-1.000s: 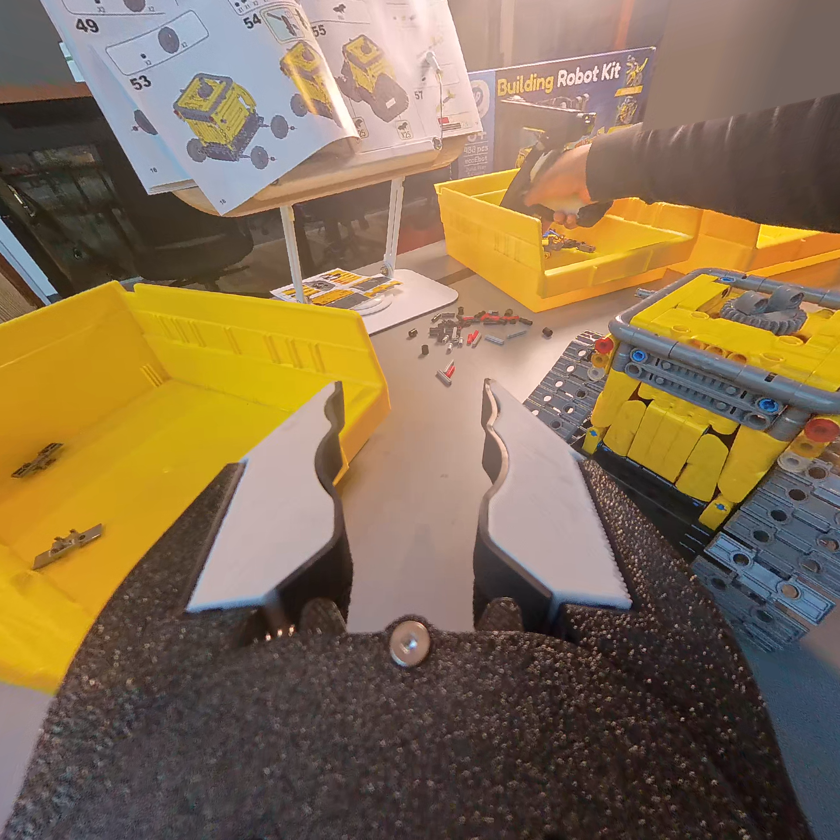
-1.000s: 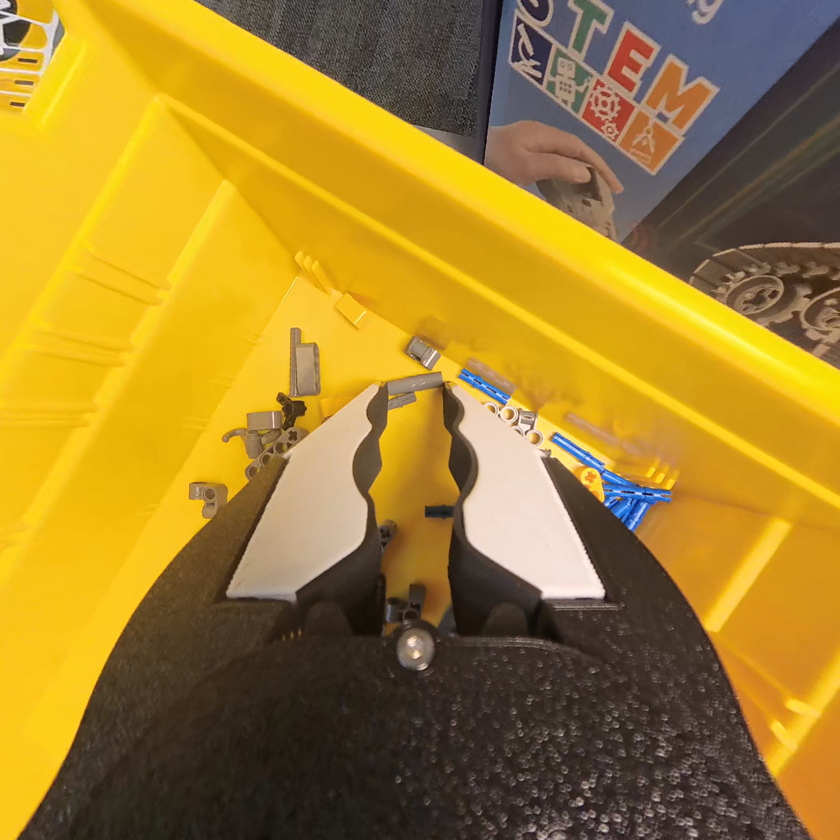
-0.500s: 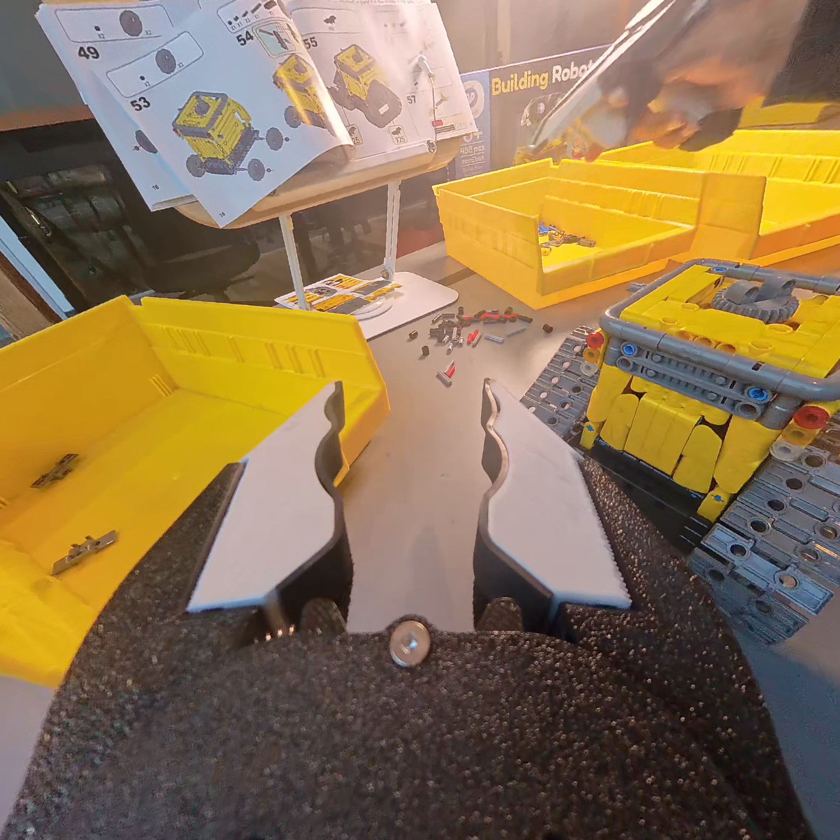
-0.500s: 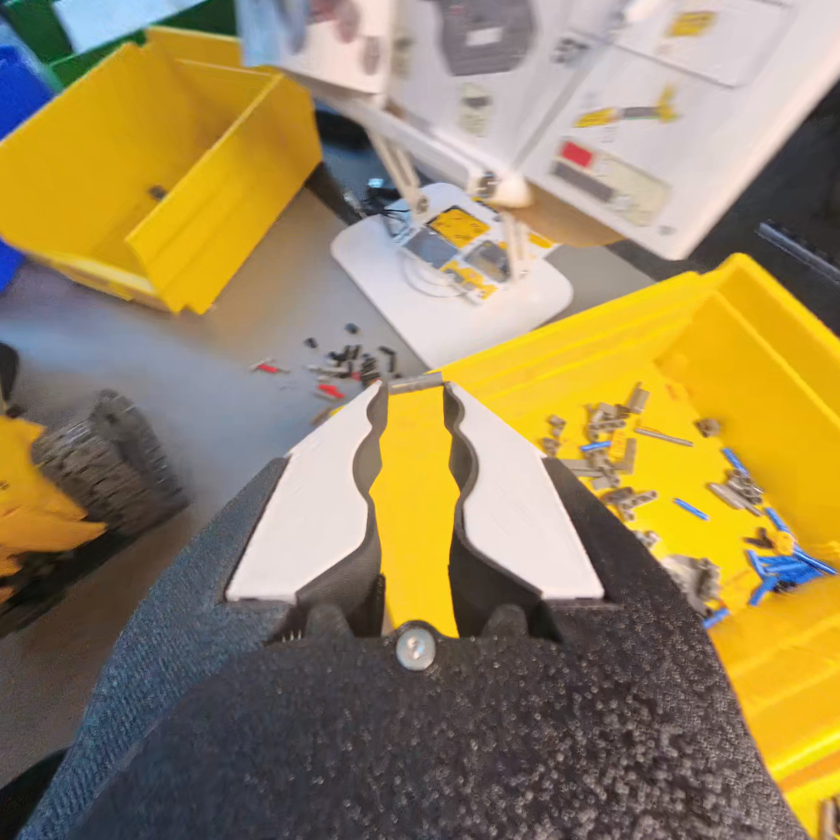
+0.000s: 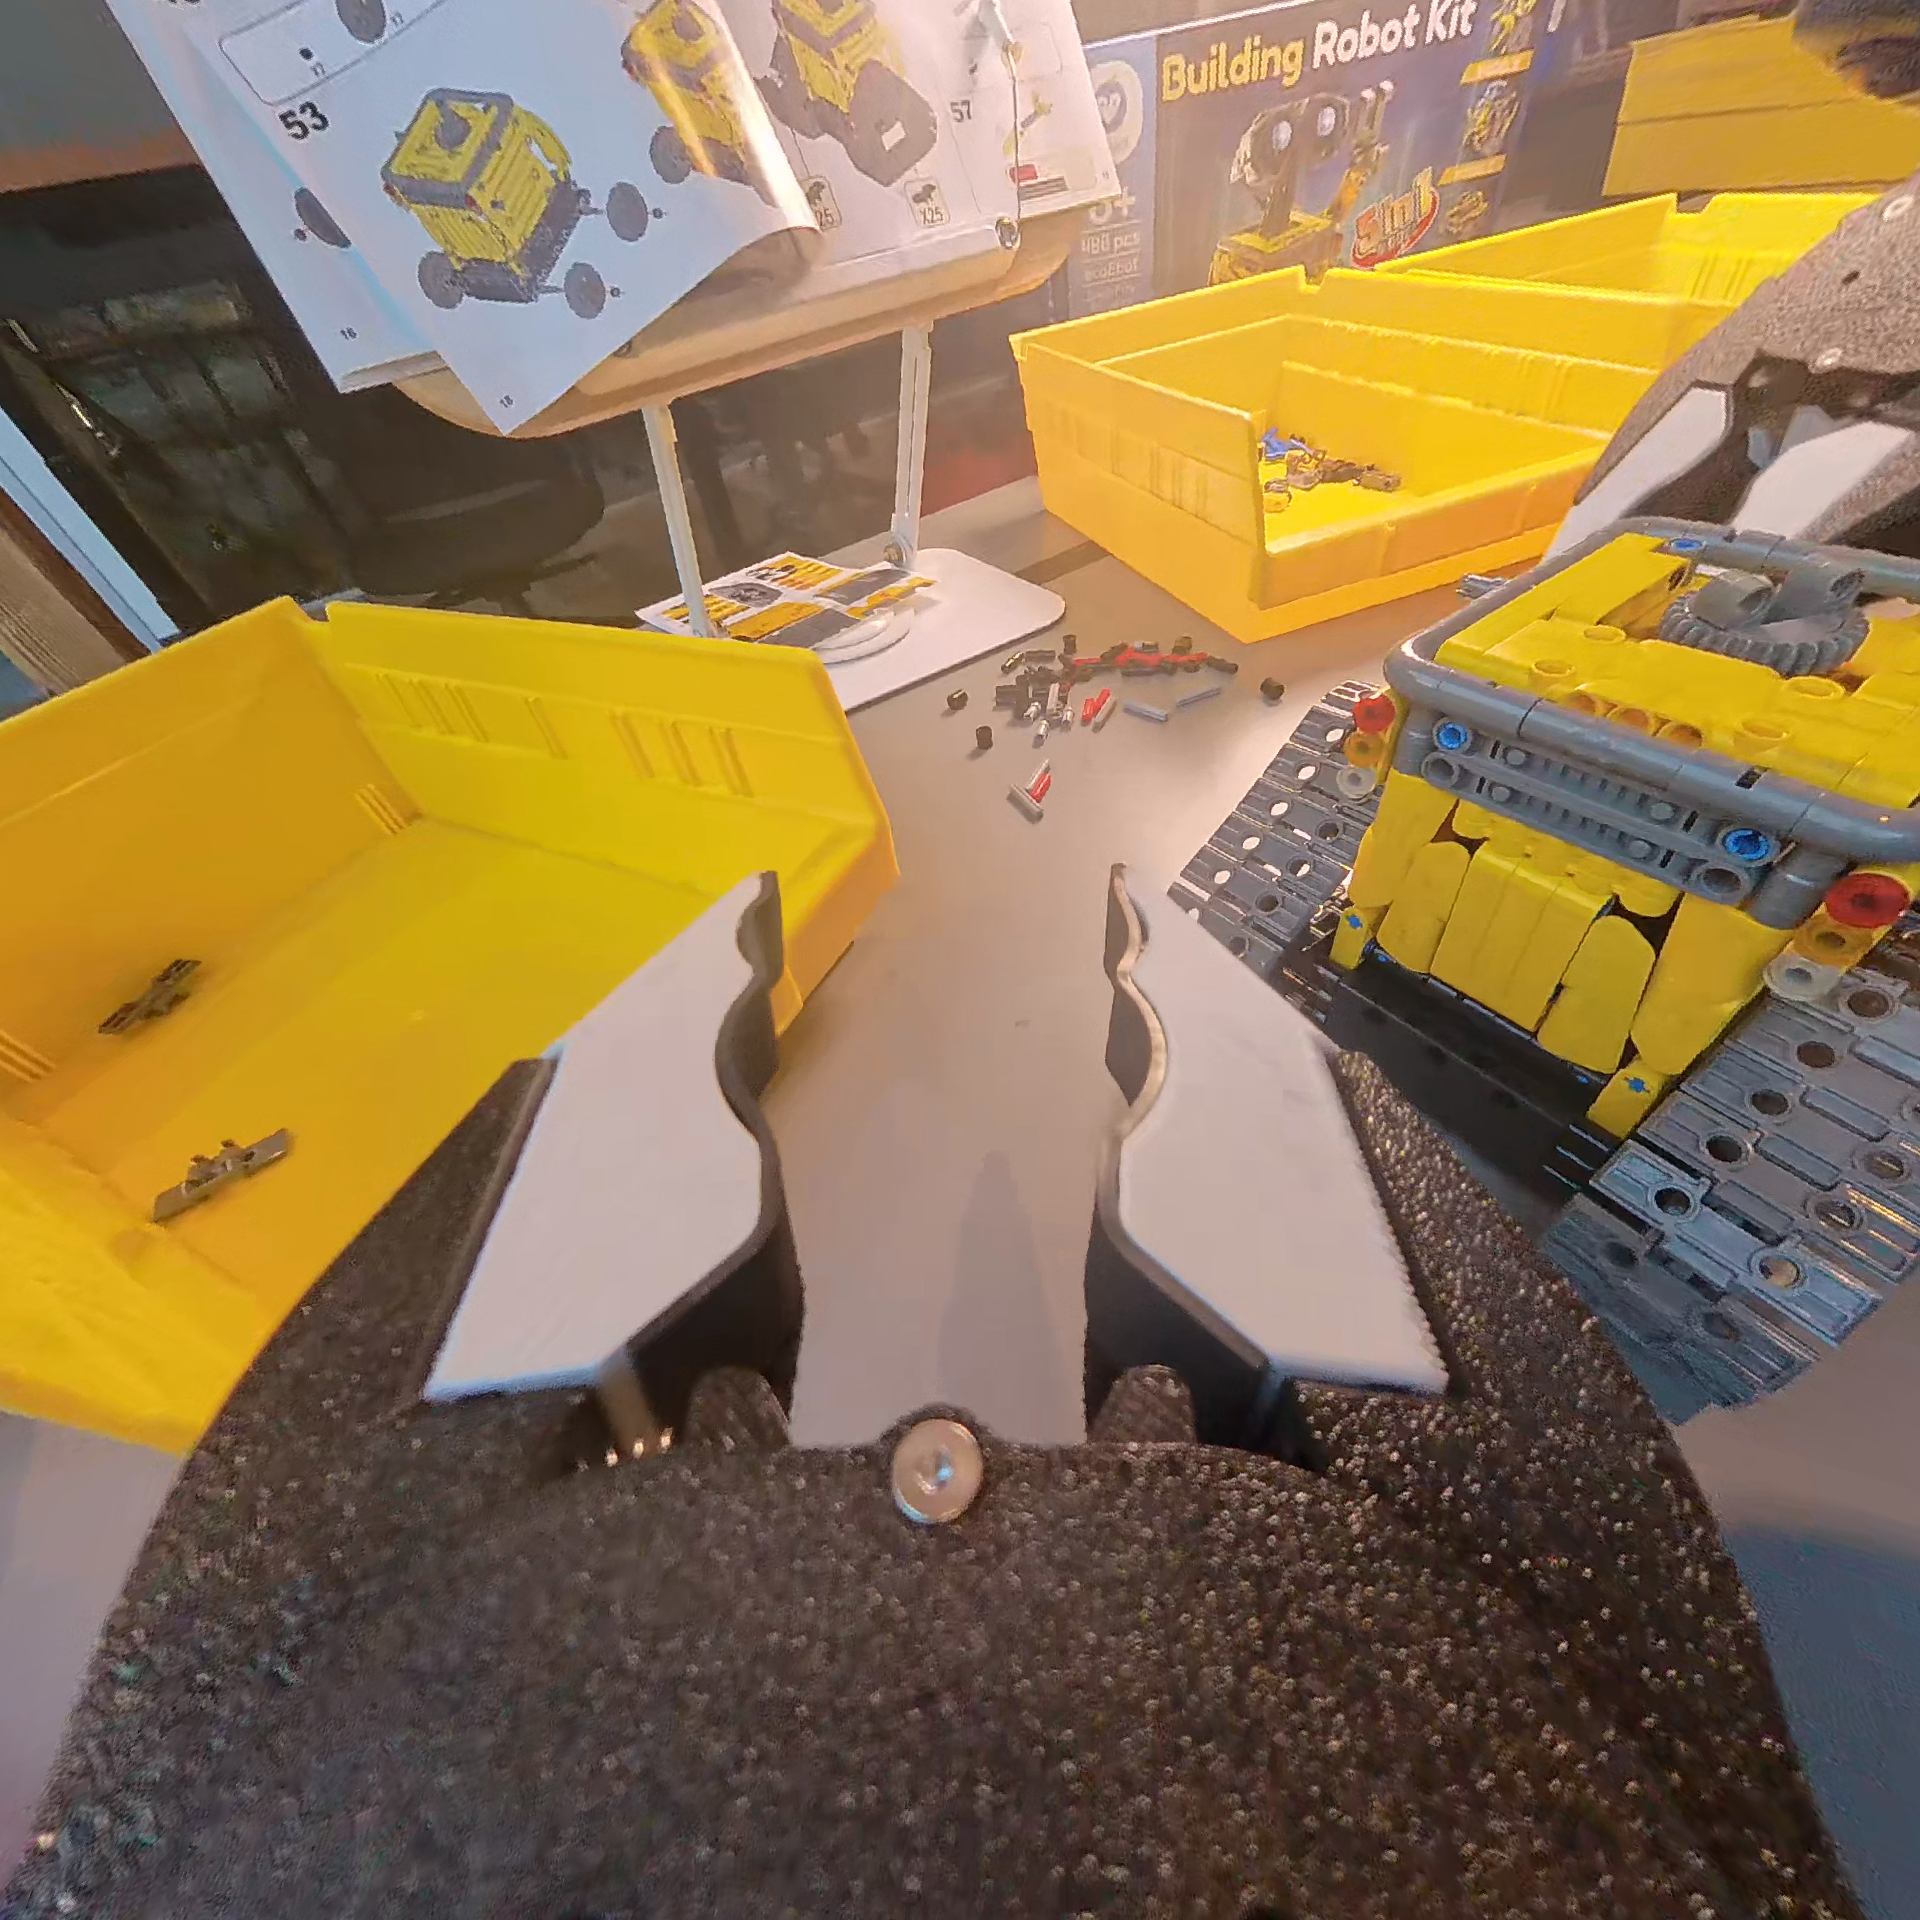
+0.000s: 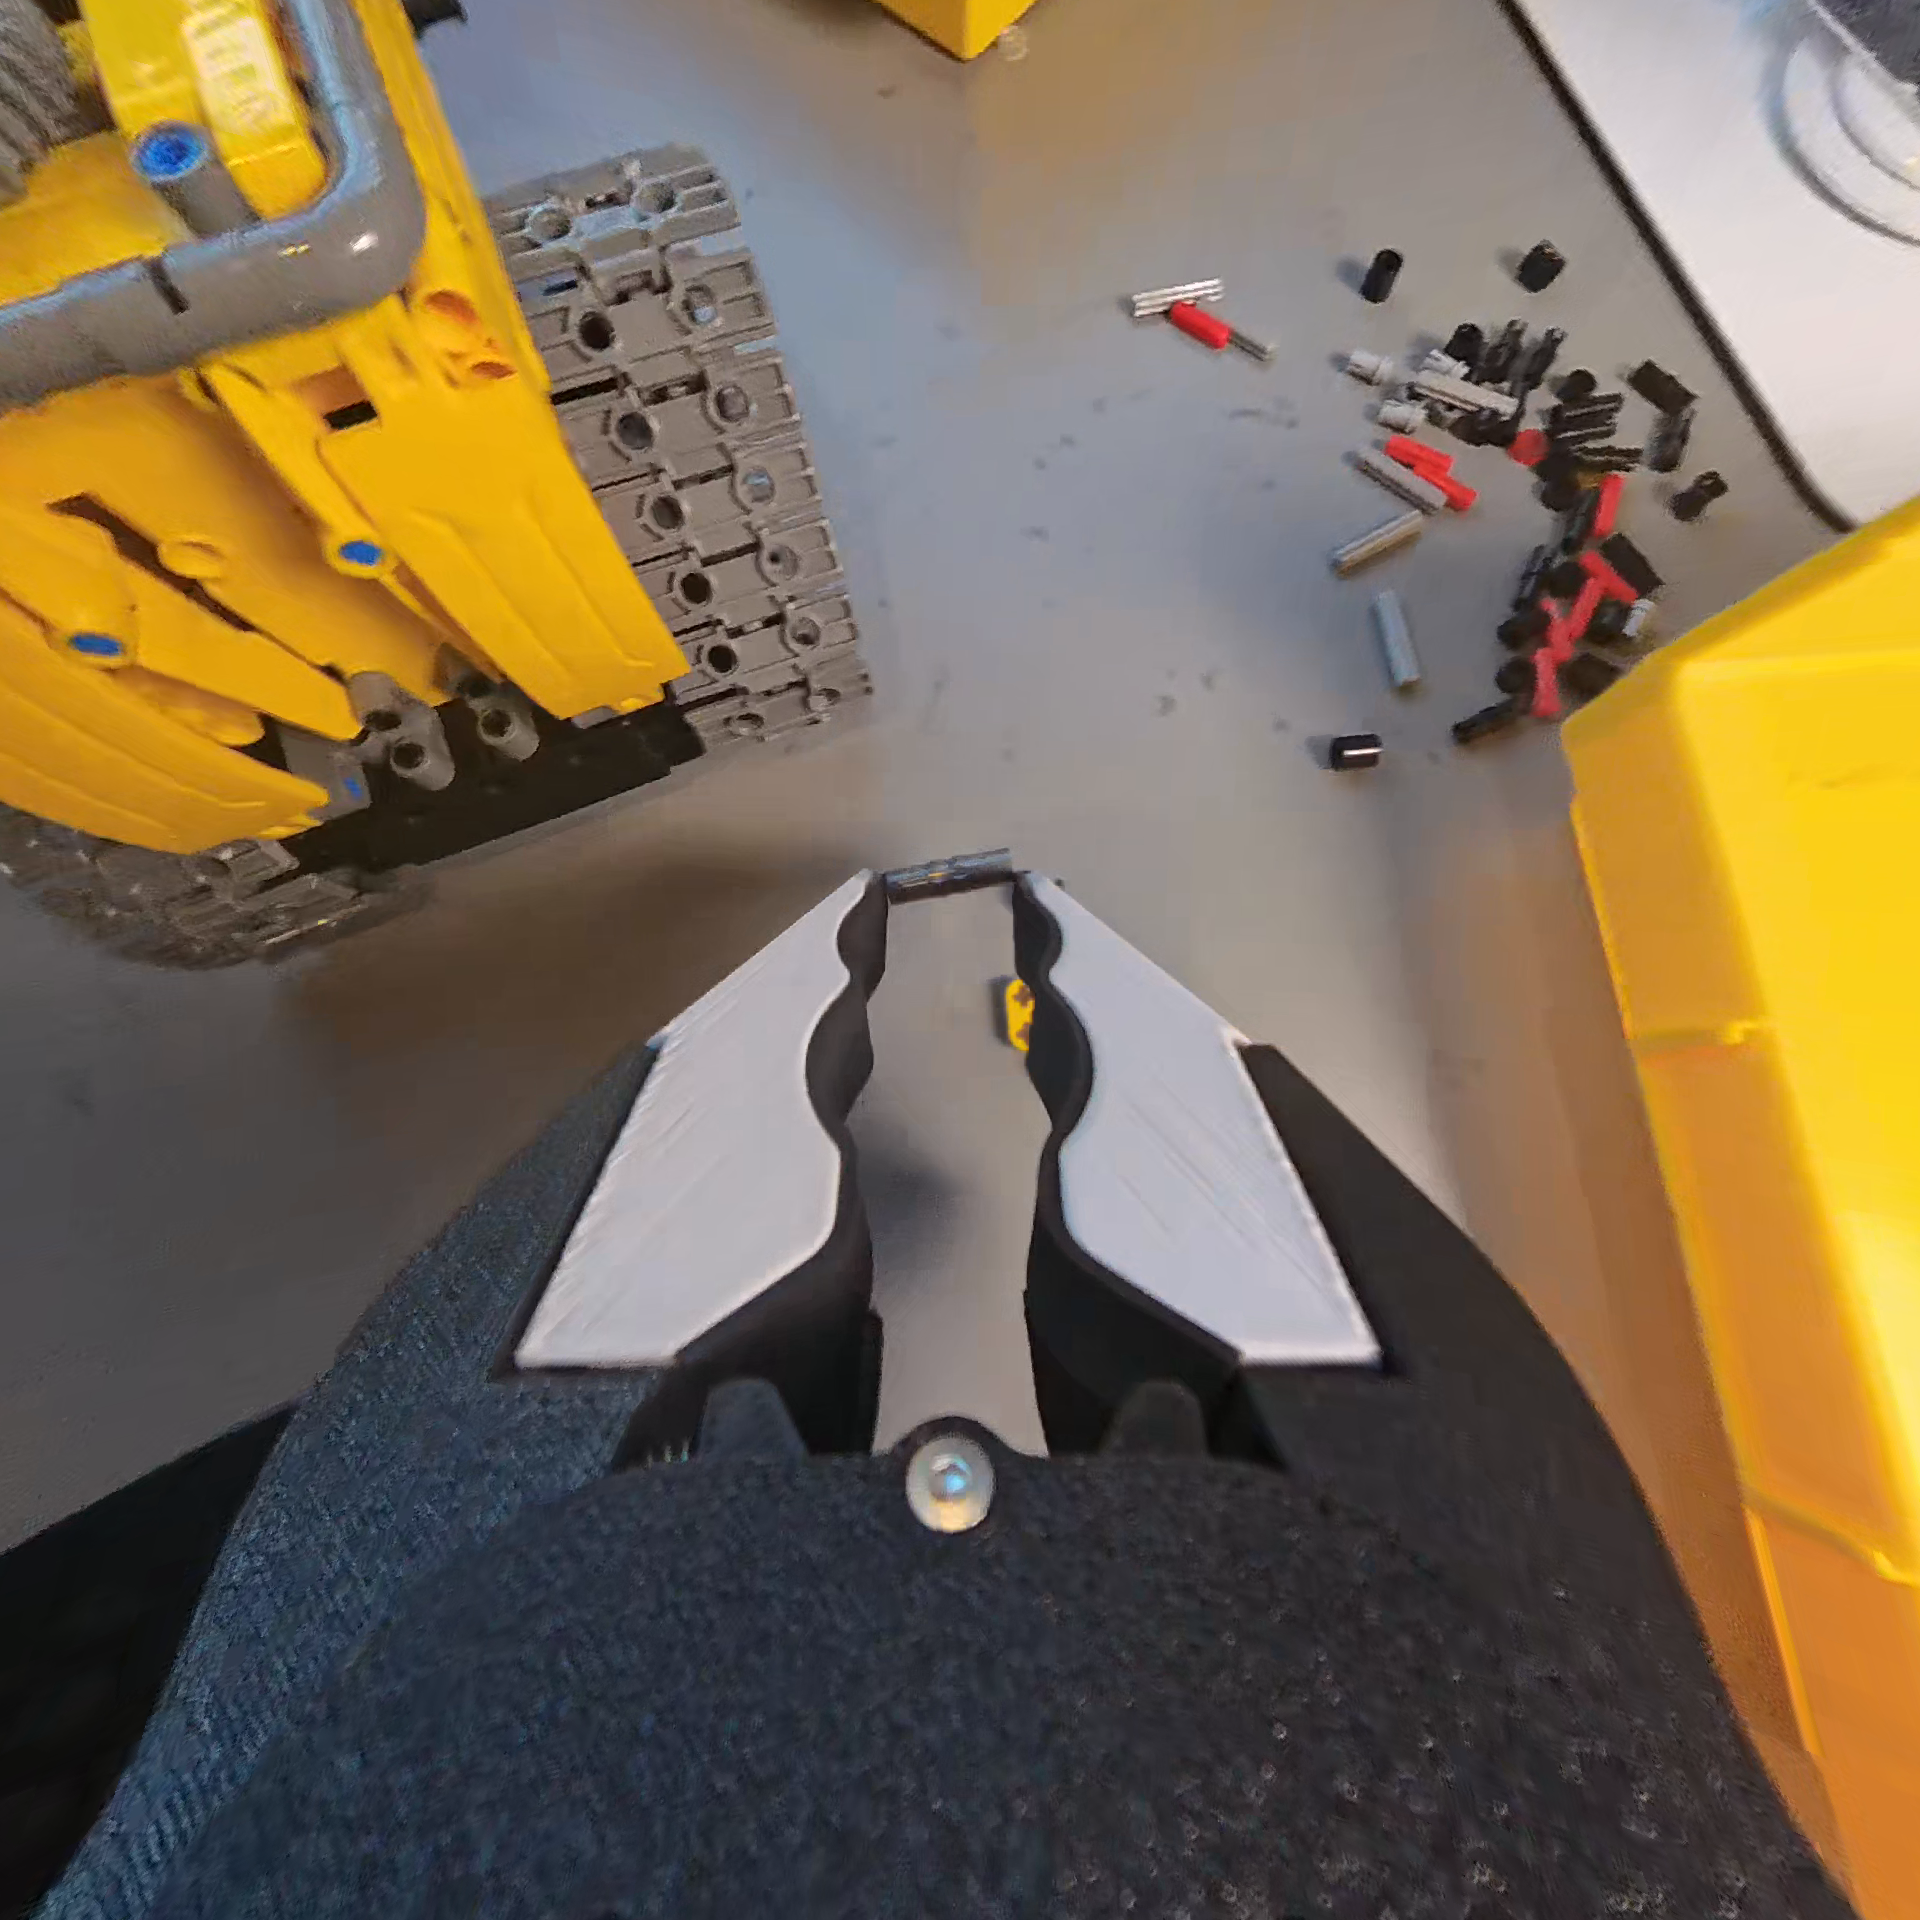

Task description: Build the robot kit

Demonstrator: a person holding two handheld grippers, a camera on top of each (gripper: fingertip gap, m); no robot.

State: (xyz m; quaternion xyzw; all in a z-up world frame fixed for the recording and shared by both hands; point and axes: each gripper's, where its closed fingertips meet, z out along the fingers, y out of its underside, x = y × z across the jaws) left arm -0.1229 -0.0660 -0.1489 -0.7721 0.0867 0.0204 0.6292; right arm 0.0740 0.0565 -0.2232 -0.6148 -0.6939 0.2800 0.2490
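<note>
Between the right gripper's (image 6: 949,881) fingertips: a short grey ribbed pin (image 6: 948,871), pinched end to end and held crosswise above the grey table (image 6: 1039,520). A small yellow connector piece (image 6: 1013,1008) lies on the table under the right finger (partly hidden). Fingers are pale flat plates with wavy black inner edges; the body is coarse black foam.

Forward-left: the yellow brick vehicle (image 6: 312,468), smooth curved panels, grey tube frame, perforated grey track links. Forward-right: a loose scatter of black, red and grey pins (image 6: 1538,488). A yellow bin (image 6: 1766,935) wall sits at the right edge.

Left gripper (image 5: 940,894) hovers over bare table, fingers spread wide with nothing between them. To its left is an open-front yellow bin (image 5: 468,790) of smooth plastic with ribbed walls, holding two flat grey pieces (image 5: 218,1158). Beyond, a white stand (image 5: 935,613) carries an open instruction booklet (image 5: 582,156). Farther right, a divided yellow tray (image 5: 1143,499) holds a small pile of blue and dark parts (image 5: 1314,473), with a blue kit box (image 5: 1351,135) behind.
</note>
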